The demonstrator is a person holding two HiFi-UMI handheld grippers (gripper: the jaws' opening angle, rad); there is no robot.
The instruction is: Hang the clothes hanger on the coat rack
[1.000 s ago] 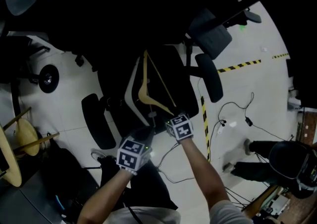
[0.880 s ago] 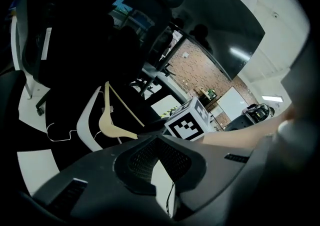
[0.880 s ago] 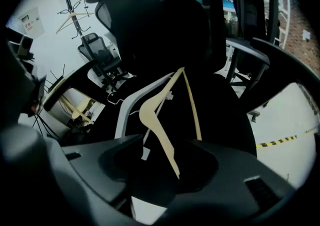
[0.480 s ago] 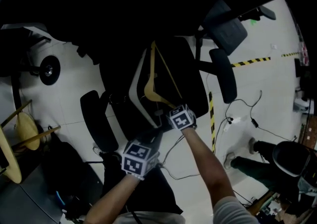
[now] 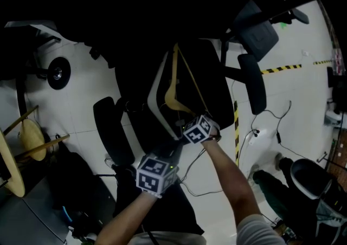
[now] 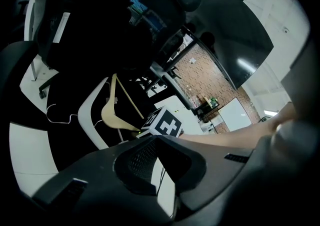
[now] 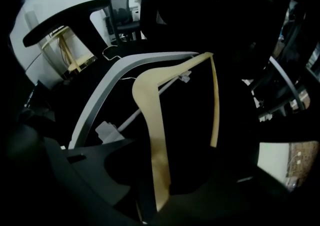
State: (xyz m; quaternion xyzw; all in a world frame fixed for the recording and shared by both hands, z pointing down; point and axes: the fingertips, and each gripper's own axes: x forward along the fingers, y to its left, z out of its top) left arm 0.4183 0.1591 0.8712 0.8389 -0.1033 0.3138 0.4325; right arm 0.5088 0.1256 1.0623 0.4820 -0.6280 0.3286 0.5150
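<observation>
Head view: wooden hanger [image 5: 174, 89] is lying on the black seat of an office chair [image 5: 209, 84], with one arm pointing near, toward the person. Armrests [image 5: 255, 84] are flanking the seat left and right. White floor [image 5: 76, 103] is lying open at the far left, while cables [image 5: 260, 127] are trailing across it on the right. Against the frame a second ago, the hanger is lying unmoved on the seat. The right gripper [image 5: 185, 122] is sitting lower on the hanger's near end, with its marker cube rolled. The left gripper [image 5: 164, 150] is hanging just near of it, apart from the hanger.

Left gripper view: jaws are meeting at the tips, gripping nothing and pointing toward the chair.

Right gripper view: jaws have just been closing and are pinching the hanger's near arm at its tip. A pale chair rim [image 7: 100, 100] is running just left of them.
</observation>
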